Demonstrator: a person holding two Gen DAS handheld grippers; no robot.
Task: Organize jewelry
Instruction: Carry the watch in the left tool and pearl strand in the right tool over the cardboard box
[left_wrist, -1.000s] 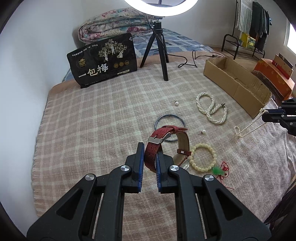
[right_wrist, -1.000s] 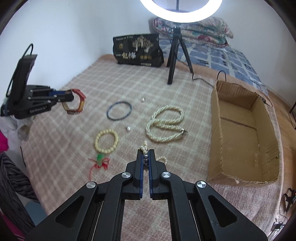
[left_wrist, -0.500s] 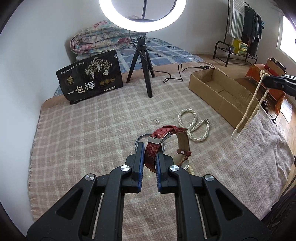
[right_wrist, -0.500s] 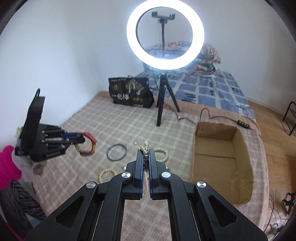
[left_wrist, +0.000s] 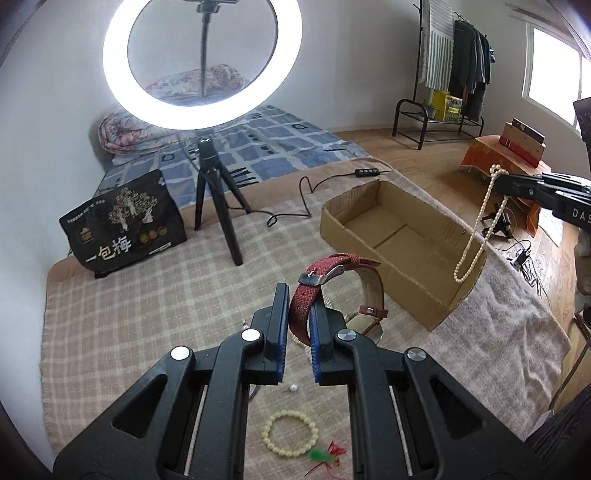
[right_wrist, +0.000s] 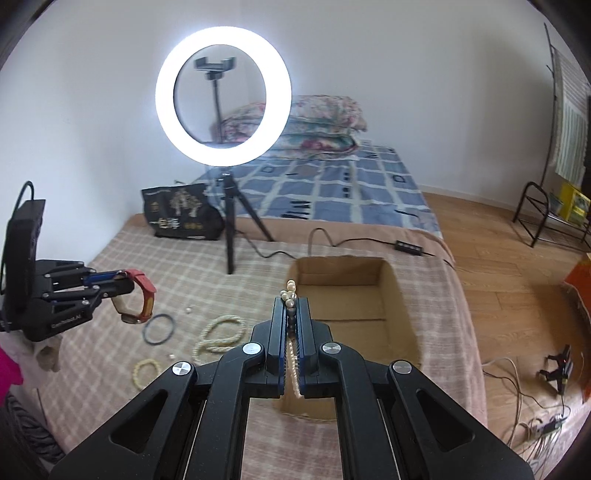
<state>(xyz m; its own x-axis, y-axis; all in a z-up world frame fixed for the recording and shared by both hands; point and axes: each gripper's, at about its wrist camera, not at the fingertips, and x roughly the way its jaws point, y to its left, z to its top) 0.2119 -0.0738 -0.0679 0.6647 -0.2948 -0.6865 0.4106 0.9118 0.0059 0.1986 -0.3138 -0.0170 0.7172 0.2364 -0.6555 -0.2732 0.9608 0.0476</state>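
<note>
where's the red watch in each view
left wrist: red watch sits centre frame, its strap clamped in the left gripper, raised off the blanket.
right wrist: it shows at far left, hanging from that gripper's tips.
shared landmark: the cardboard box, right of the watch in both views.

From my feed, the bed (right_wrist: 122, 373) has a checked blanket on it. Lying there: cardboard box (right_wrist: 397, 314) by the right edge, ring-light tripod (right_wrist: 231, 236) and black bag (right_wrist: 181, 216) toward the far edge, blue bangle (right_wrist: 159, 328), coiled pearl strand (right_wrist: 219, 334), cream bead bracelet (right_wrist: 146, 372).
</note>
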